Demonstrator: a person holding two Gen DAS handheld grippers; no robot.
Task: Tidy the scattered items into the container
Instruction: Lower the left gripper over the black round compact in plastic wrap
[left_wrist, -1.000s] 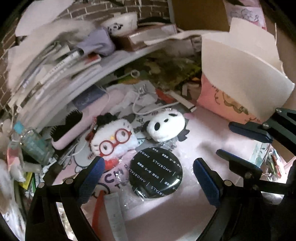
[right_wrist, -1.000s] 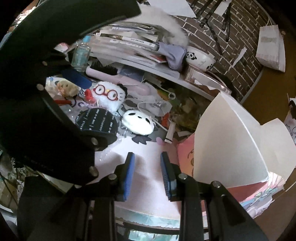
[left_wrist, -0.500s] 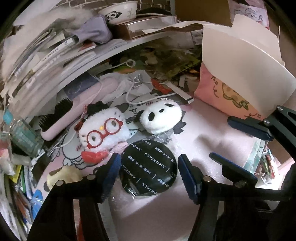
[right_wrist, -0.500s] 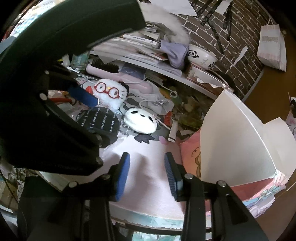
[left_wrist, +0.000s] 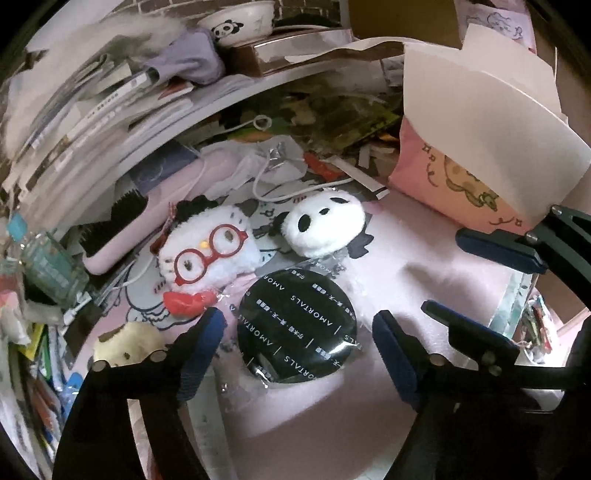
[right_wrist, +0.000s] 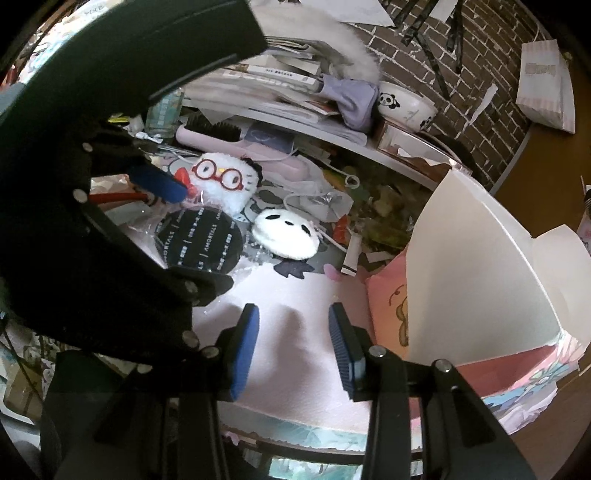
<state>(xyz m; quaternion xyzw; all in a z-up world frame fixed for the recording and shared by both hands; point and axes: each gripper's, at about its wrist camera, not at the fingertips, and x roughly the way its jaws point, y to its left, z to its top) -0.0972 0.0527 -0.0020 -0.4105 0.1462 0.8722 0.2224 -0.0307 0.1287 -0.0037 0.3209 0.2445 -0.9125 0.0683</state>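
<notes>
Your left gripper (left_wrist: 295, 343) has dropped to straddle the black disc (left_wrist: 297, 326), jaws apart at 9 and 3, ready to clamp; your right gripper (right_wrist: 293, 347) waits with jaws apart

"AMORTALS" repeating in white capitals along diagonal lines across the round black compact (left_wrist: 297, 326) in its clear wrapper, smaller characters between the lines showing too fine to read, same word appearing on it in the right wrist view (right_wrist: 201, 243)
</notes>
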